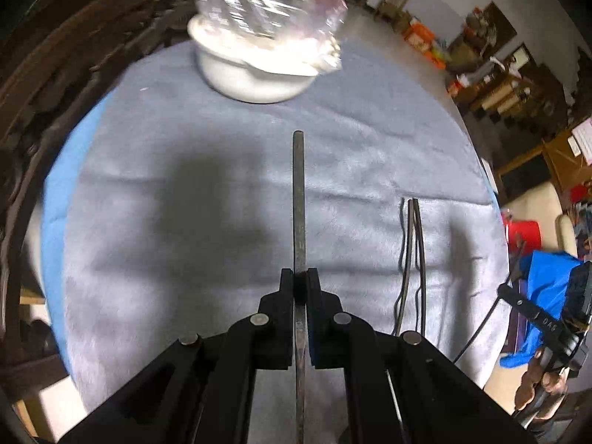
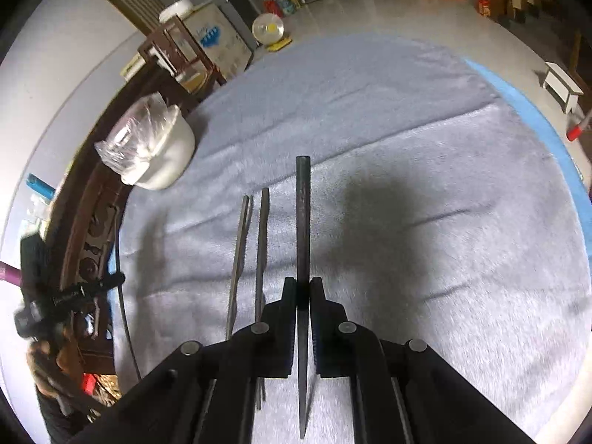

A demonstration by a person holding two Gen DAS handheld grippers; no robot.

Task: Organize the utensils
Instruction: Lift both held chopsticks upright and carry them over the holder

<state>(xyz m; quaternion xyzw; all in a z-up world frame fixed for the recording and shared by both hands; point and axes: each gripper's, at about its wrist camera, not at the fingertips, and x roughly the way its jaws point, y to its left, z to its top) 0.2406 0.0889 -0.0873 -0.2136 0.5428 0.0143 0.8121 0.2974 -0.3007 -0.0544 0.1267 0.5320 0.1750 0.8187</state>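
Closed on one dark chopstick are the left tongs; a second chopstick is clamped by the right tongs. Two more chopsticks are seen on the grey-clothed counter. Likely, both held sticks are to be laid beside them, parallel.
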